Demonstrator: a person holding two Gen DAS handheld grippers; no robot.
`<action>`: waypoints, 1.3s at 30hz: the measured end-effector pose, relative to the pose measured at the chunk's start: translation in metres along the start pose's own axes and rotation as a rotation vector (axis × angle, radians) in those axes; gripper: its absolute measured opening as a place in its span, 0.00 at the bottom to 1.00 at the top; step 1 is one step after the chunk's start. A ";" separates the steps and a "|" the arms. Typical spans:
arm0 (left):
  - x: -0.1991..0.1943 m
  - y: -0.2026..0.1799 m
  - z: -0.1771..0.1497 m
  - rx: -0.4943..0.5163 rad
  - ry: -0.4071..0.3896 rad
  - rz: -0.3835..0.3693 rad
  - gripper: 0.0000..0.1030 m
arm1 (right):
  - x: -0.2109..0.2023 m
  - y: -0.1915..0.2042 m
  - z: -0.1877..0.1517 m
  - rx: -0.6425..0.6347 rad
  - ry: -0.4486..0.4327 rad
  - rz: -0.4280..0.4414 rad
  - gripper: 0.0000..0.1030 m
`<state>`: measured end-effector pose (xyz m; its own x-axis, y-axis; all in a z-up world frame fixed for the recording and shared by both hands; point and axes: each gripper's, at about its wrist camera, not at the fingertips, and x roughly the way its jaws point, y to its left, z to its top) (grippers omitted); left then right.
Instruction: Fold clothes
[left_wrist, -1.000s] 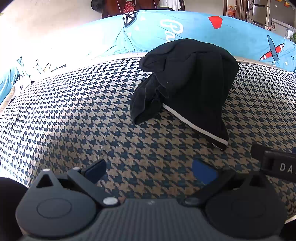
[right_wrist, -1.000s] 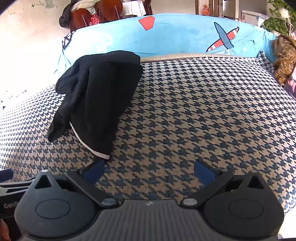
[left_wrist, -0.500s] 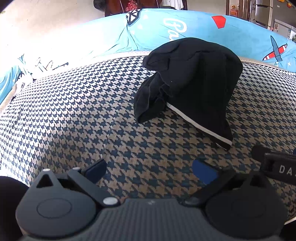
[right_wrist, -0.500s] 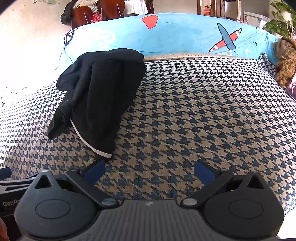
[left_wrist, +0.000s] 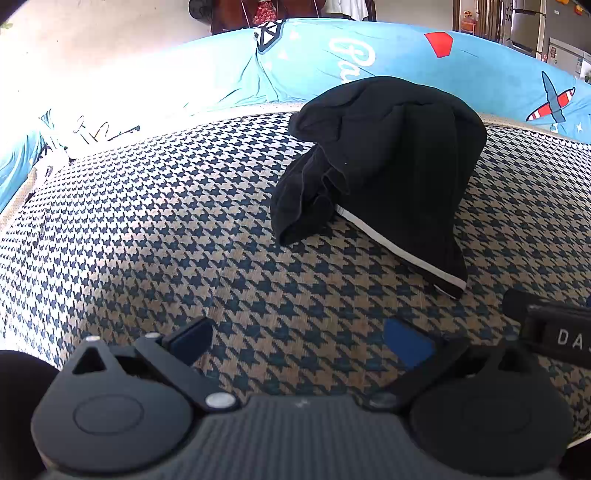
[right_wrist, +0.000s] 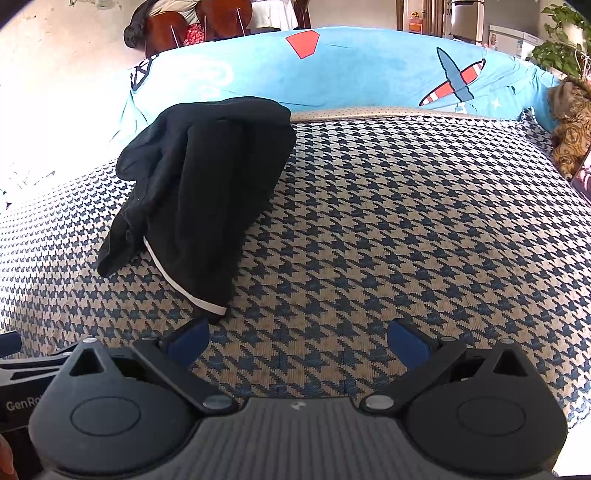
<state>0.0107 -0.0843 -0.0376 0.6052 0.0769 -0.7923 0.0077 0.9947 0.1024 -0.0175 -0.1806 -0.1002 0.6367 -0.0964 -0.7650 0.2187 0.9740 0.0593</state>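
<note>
Nearest, at the bottom of the left view: left claw (left_wrist: 299, 341), released, blue pads spread wide with only houndstooth cover (left_wrist: 147, 221) between them, grasping nothing. Bottom of the right view: right claw (right_wrist: 299, 341), likewise released and empty, left pad just short of the garment's near tip. Each claw's body peeks into the other's view at the frame edge, so the two sit side by side, low over the cover.

Mid-frame: black garment (left_wrist: 388, 162), right of centre in the left view, left of centre in the right view (right_wrist: 207, 192). Heaped into a loose mound, partly doubled over, not flat or squared. White-trimmed hem (right_wrist: 184, 284) runs diagonally toward the lower frame; a bunched flap (left_wrist: 303, 199) sags to the left side. Probably dropped or gathered there; such a lump fits a piece awaiting spreading as well as one midway through a fold, and the pictures leave that open.

Edges for gripping: the trimmed hem and its near corner lie exposed and closest to the right claw; the flap faces the left claw. Open room: broad bare cover to the left in the left view and across the whole right half of the right view.

Farthest: blue printed cushion (right_wrist: 369, 70) rising along the upper frame just behind the mound, limiting room there.
</note>
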 end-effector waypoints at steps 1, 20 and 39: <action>0.000 0.000 0.000 -0.002 0.000 0.002 1.00 | 0.000 0.000 0.000 -0.001 0.000 -0.001 1.00; 0.004 0.000 0.002 -0.021 -0.012 0.019 1.00 | 0.002 0.004 0.001 -0.007 0.004 -0.009 1.00; 0.007 -0.003 0.006 0.003 -0.043 -0.019 0.99 | 0.008 0.008 0.003 -0.009 0.012 -0.022 0.94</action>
<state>0.0195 -0.0873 -0.0399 0.6386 0.0547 -0.7676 0.0220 0.9958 0.0893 -0.0084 -0.1745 -0.1037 0.6231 -0.1157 -0.7736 0.2257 0.9735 0.0362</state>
